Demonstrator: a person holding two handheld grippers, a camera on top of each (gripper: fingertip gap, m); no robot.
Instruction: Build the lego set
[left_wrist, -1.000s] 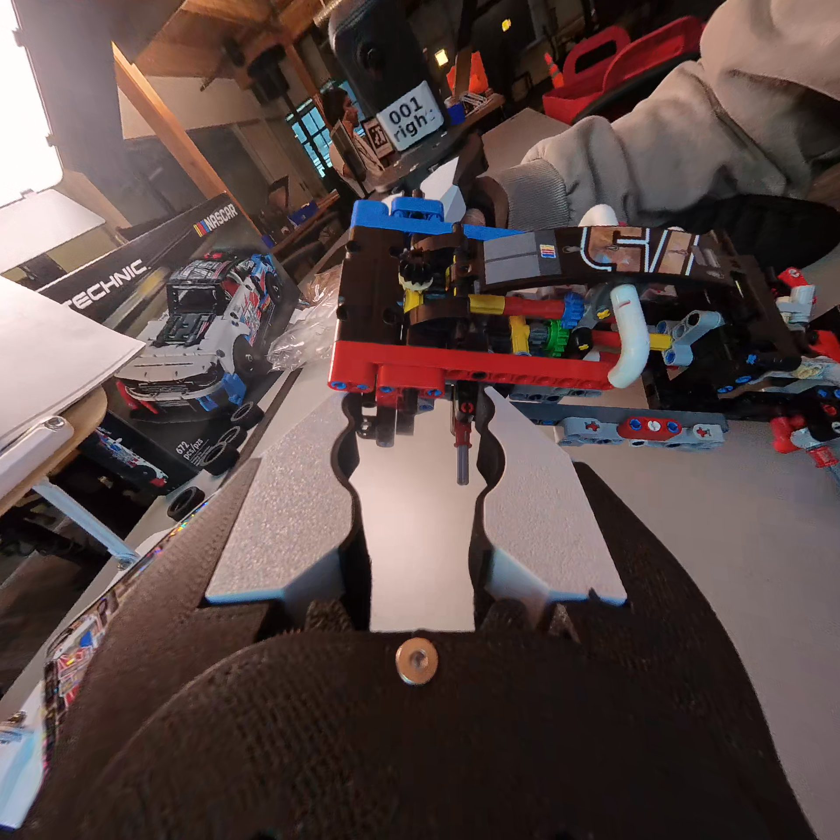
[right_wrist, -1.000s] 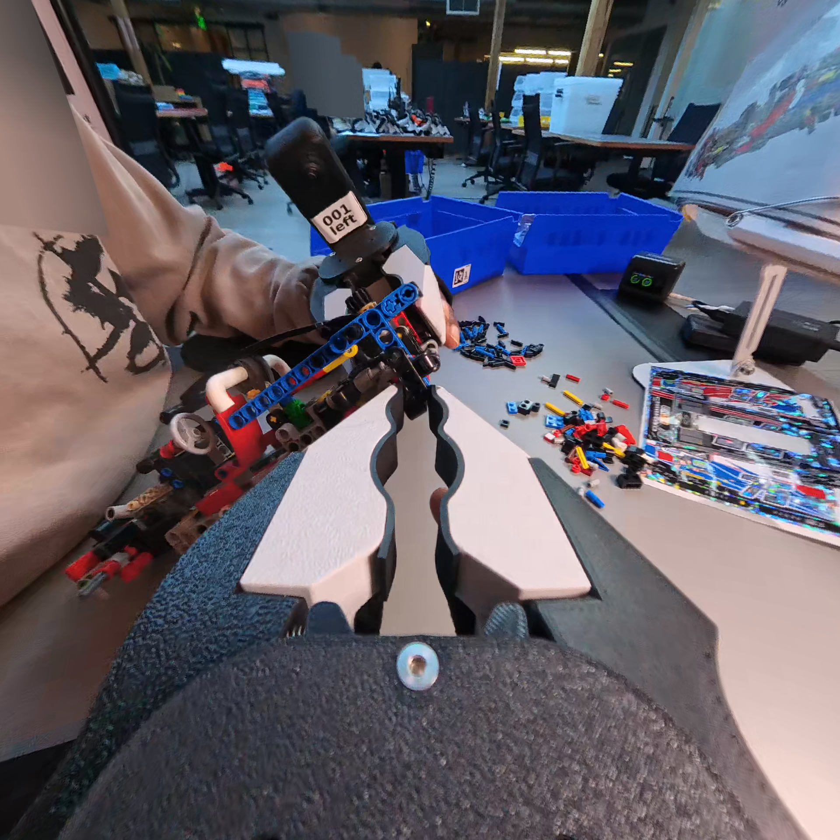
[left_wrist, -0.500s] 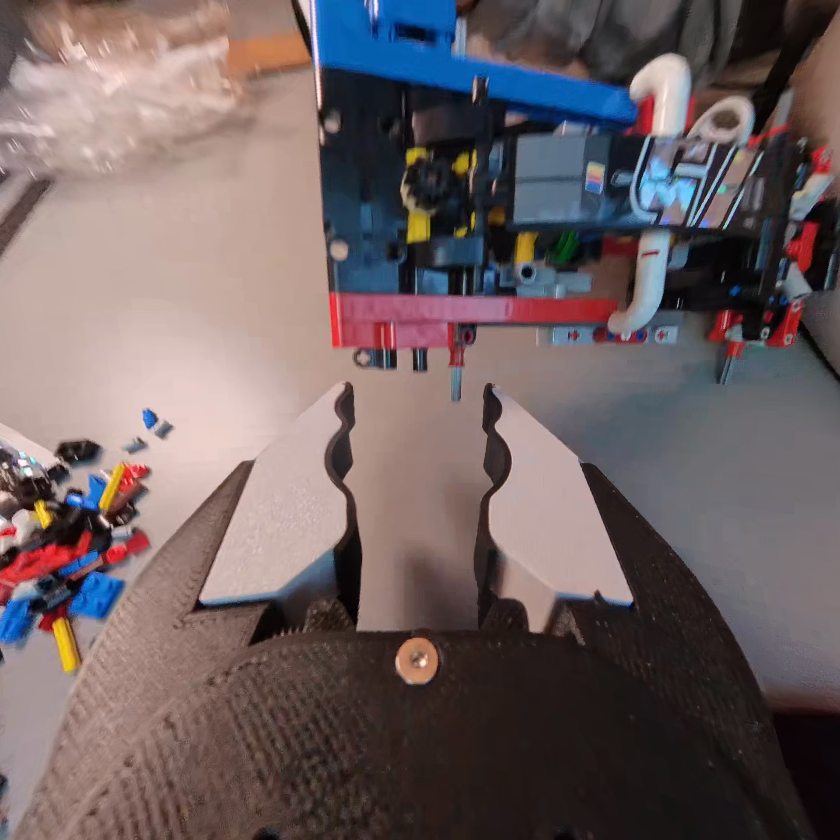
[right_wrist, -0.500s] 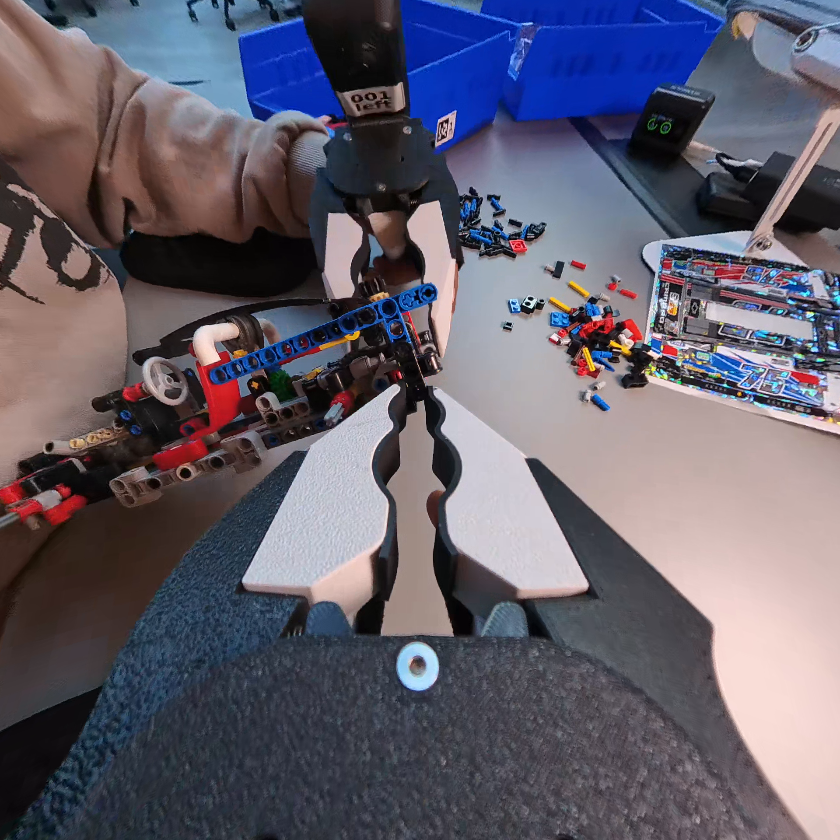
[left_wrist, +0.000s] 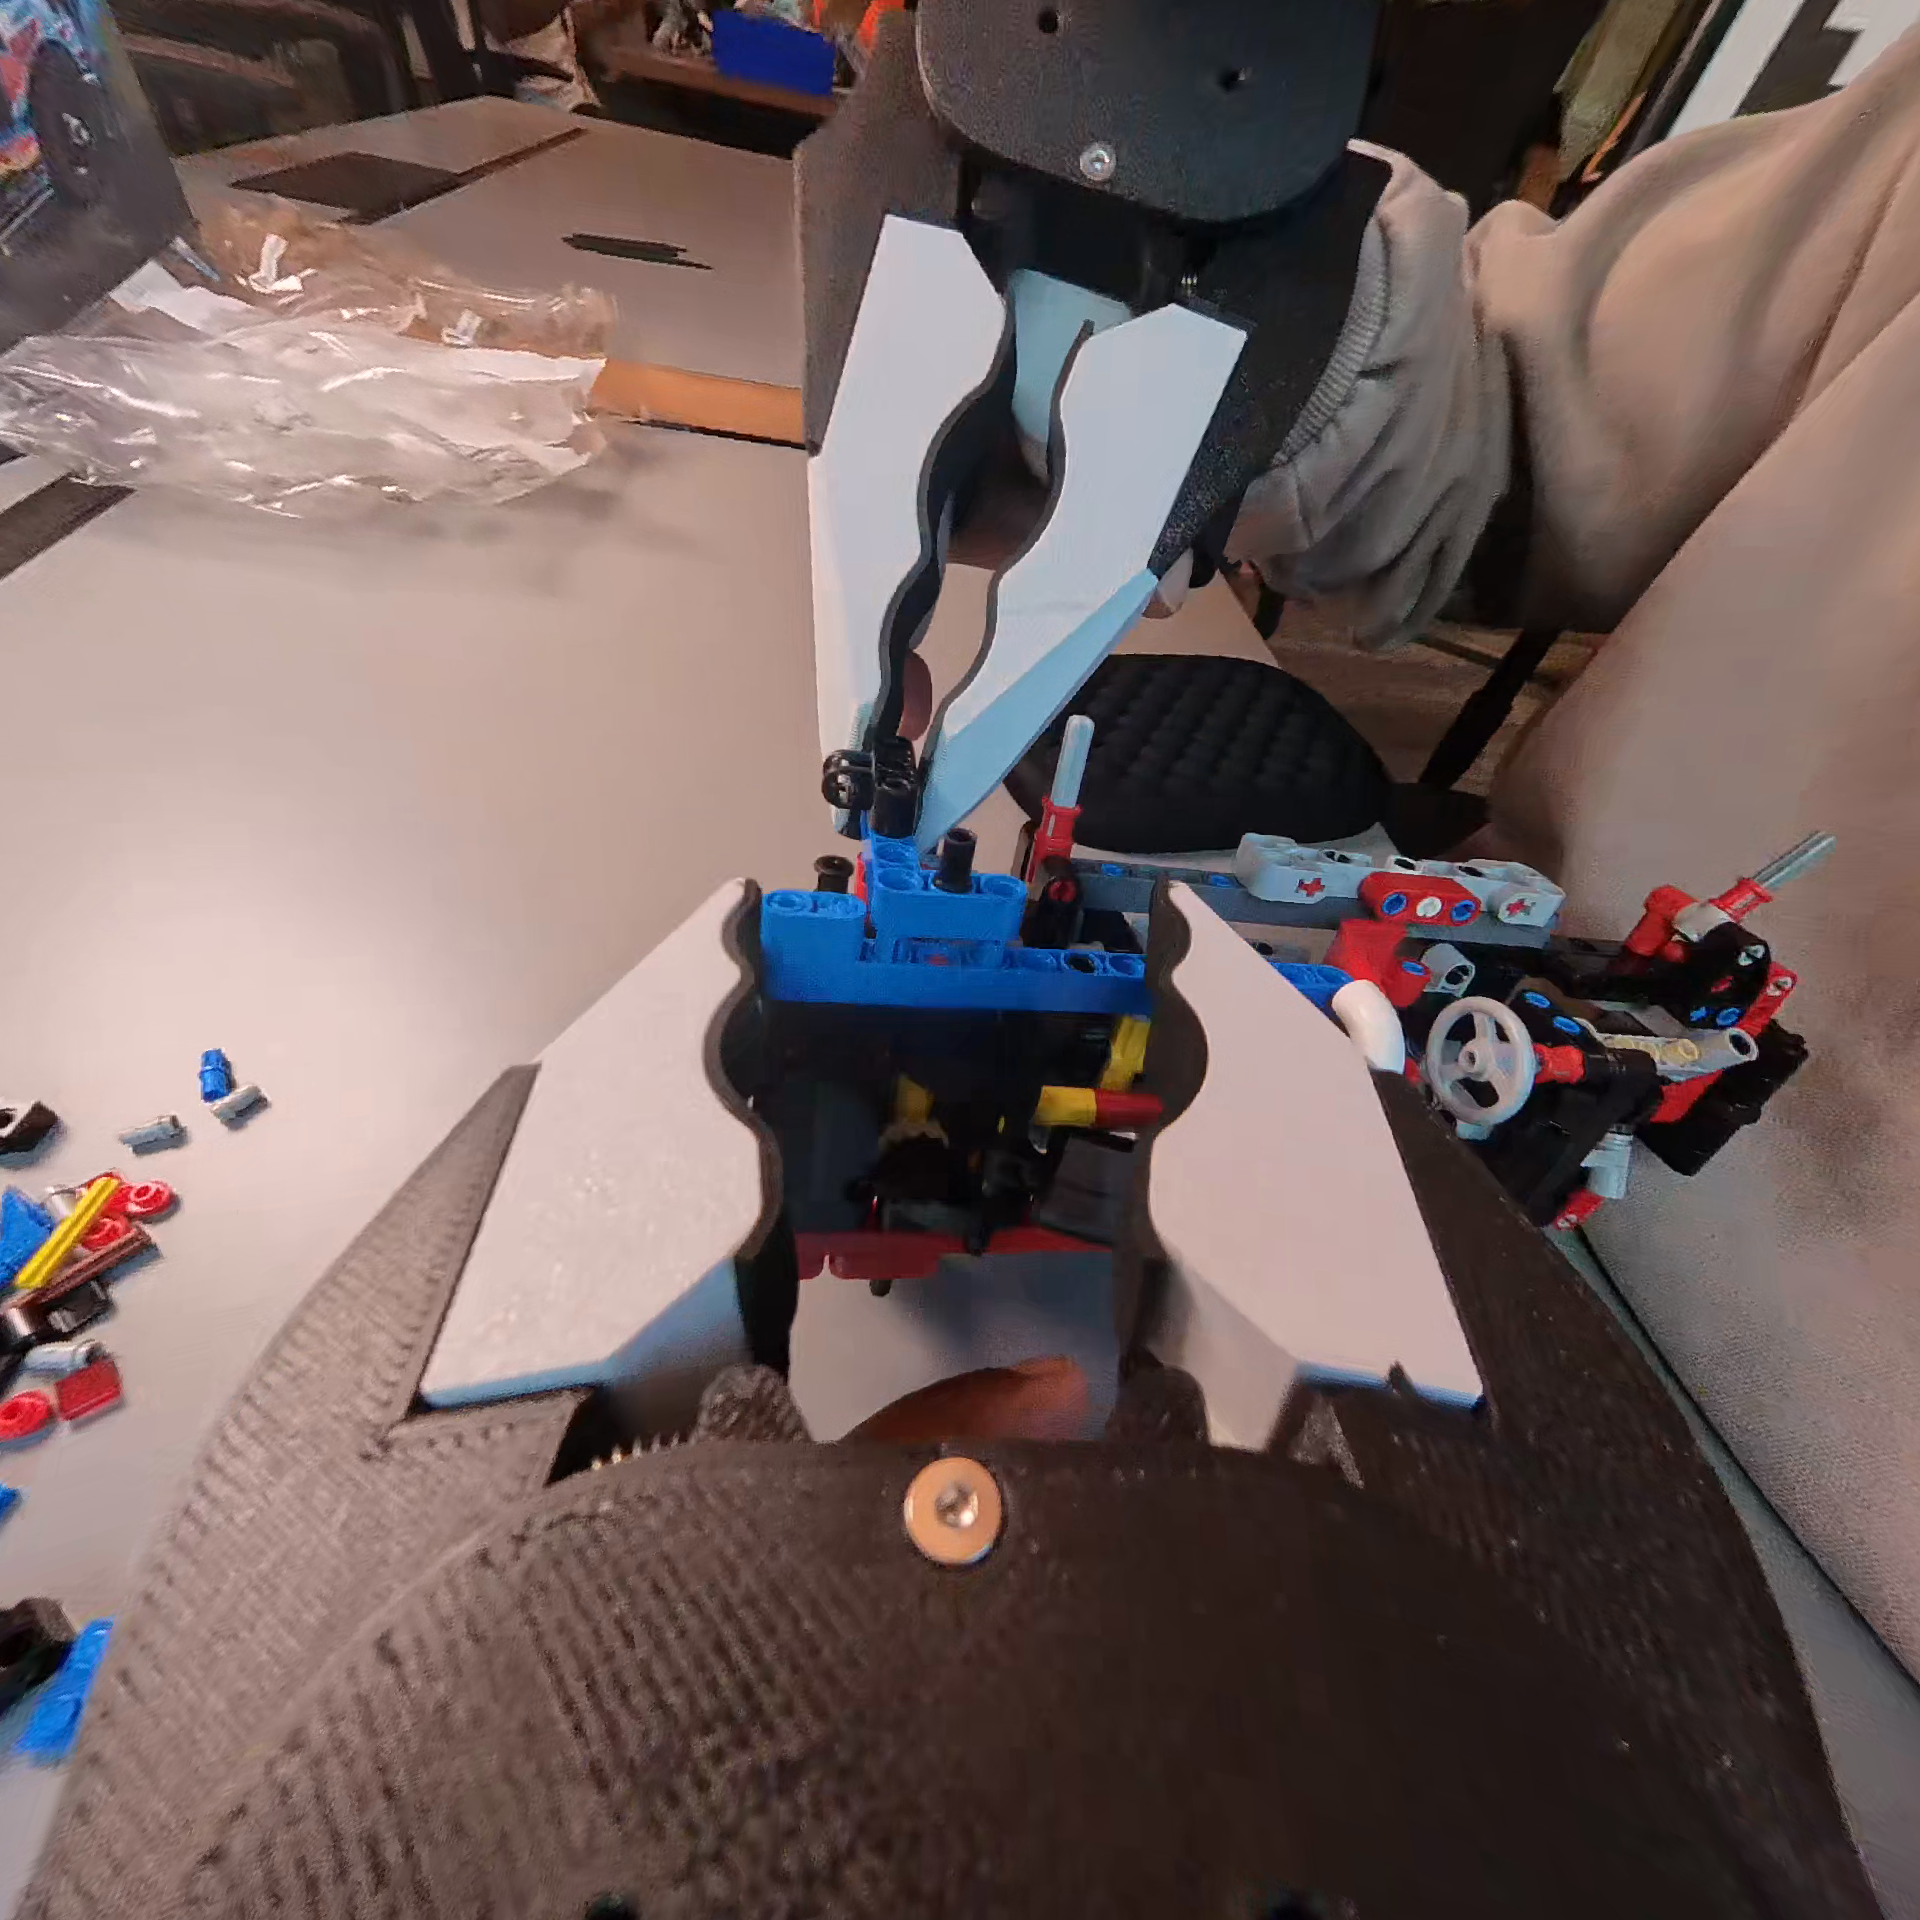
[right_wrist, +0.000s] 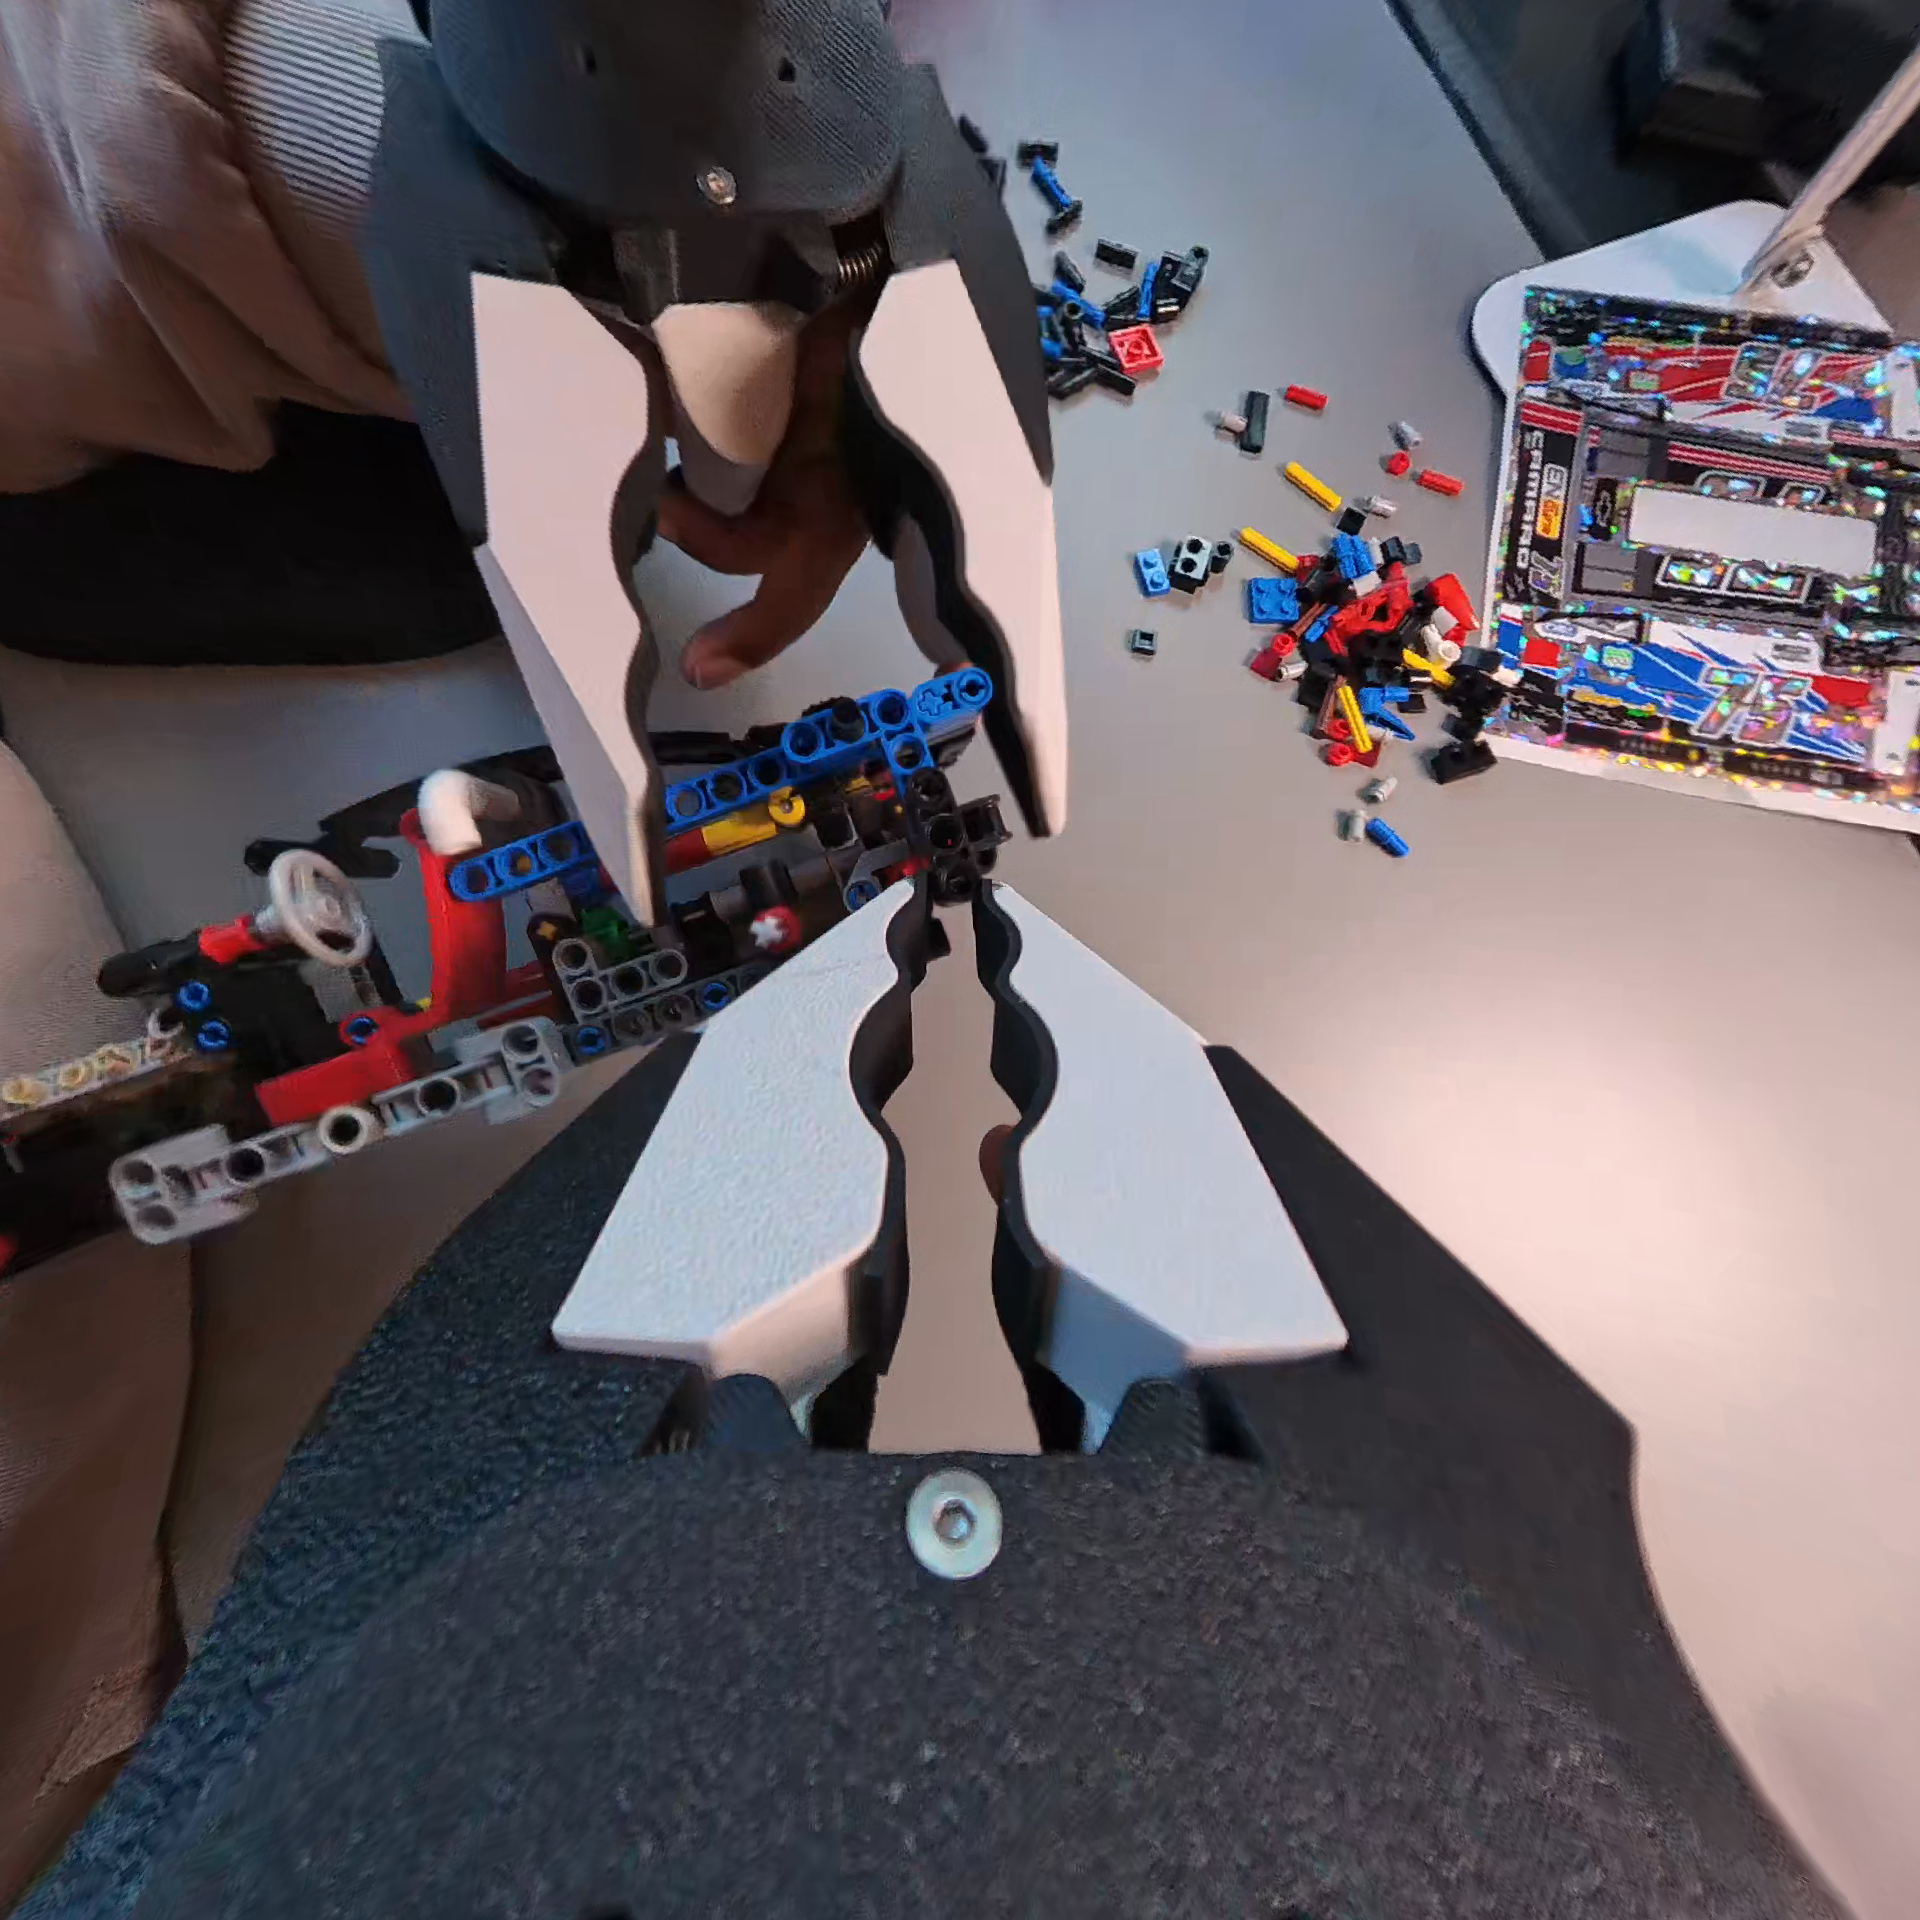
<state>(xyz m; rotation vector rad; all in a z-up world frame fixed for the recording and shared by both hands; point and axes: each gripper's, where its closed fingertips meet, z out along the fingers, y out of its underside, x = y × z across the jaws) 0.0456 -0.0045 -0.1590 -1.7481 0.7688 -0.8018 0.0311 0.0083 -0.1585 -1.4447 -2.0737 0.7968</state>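
Note:
The lego car chassis (left_wrist: 1507, 1039), red, black and blue with a grey steering wheel, lies along the table edge; it also shows in the right wrist view (right_wrist: 416, 1018). My left gripper (left_wrist: 954, 894) straddles its blue-beamed end, fingers pressed against both sides; it shows from above in the right wrist view (right_wrist: 842, 868). My right gripper (right_wrist: 948, 888) is nearly shut on a small black connector piece (right_wrist: 951, 831) and holds it against the chassis end. In the left wrist view it (left_wrist: 888, 821) comes down from above, with the black piece (left_wrist: 873, 774) at the blue beam.
A pile of loose pieces (right_wrist: 1361, 623) and a shiny sticker sheet (right_wrist: 1704, 540) lie to the right, a smaller pile (right_wrist: 1101, 301) farther back. Crumpled plastic bags (left_wrist: 291, 416) lie at the far left. A person's beige sleeve (left_wrist: 1455, 416) and a black pad (left_wrist: 1195, 738) are behind the chassis. Only a small space, under 4 cm, lies between the two pairs of fingers.
My left gripper moved forward from in front of the chassis and now clasps its end. My right gripper has come down onto the blue beam with the black piece.

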